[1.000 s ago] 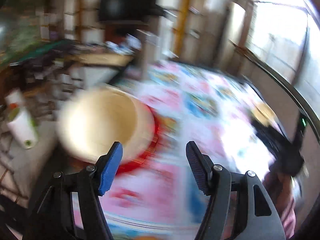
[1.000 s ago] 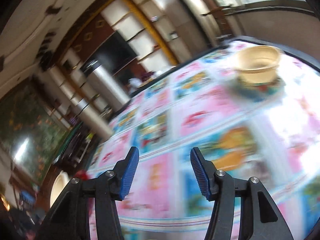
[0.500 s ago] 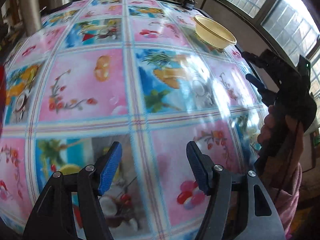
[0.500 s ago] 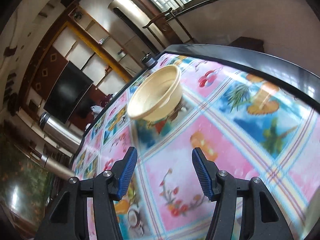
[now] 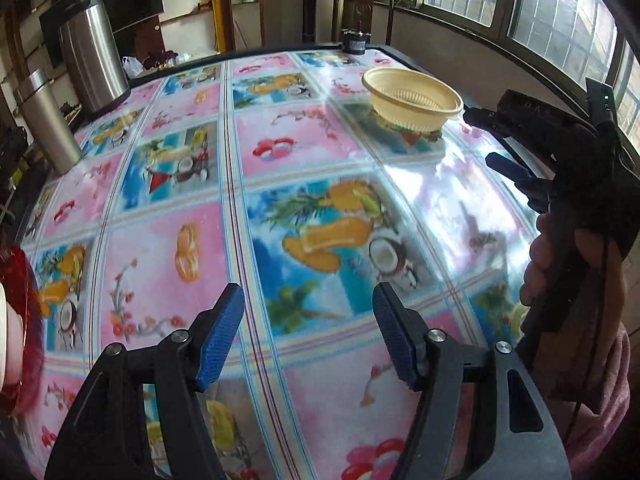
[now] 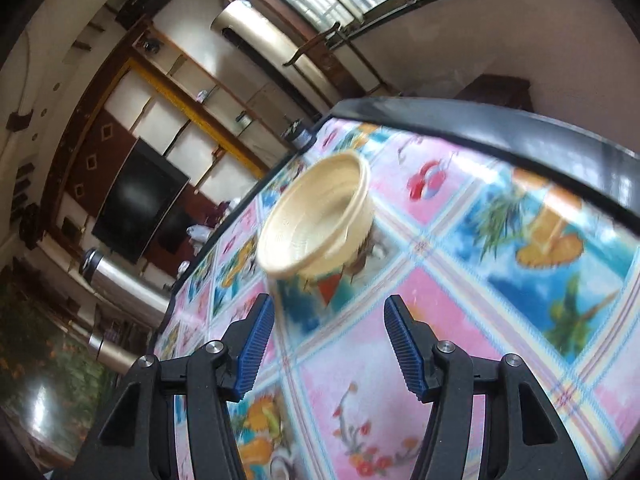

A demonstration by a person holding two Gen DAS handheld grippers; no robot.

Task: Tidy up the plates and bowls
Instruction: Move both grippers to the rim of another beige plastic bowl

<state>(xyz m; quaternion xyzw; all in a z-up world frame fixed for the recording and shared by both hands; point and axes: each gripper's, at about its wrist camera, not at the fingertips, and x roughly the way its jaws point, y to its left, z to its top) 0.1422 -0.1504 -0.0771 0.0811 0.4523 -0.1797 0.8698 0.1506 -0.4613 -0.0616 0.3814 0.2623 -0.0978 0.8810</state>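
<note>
A cream plastic bowl [image 5: 412, 98] stands upright on the fruit-patterned tablecloth [image 5: 280, 200] near the far right corner of the table. My right gripper [image 6: 328, 340] is open, tilted, and a short way in front of that bowl [image 6: 320, 216], nothing between its fingers. The same right gripper [image 5: 496, 136] shows from the left wrist view, held by a hand just right of the bowl. My left gripper [image 5: 308, 332] is open and empty above the near middle of the table. A red plate [image 5: 18, 320] with something pale on it pokes in at the left edge.
Two steel flasks [image 5: 92, 48] [image 5: 46, 120] stand at the far left of the table. A small dark jar [image 5: 354, 42] sits at the far edge. The black table rim [image 6: 500, 128] runs close behind the bowl. A wooden chair [image 5: 362, 8] and windows lie beyond.
The left gripper has swung away from the red plate and pale bowl toward the table's middle. The right gripper has closed in on the cream bowl, which now looms larger.
</note>
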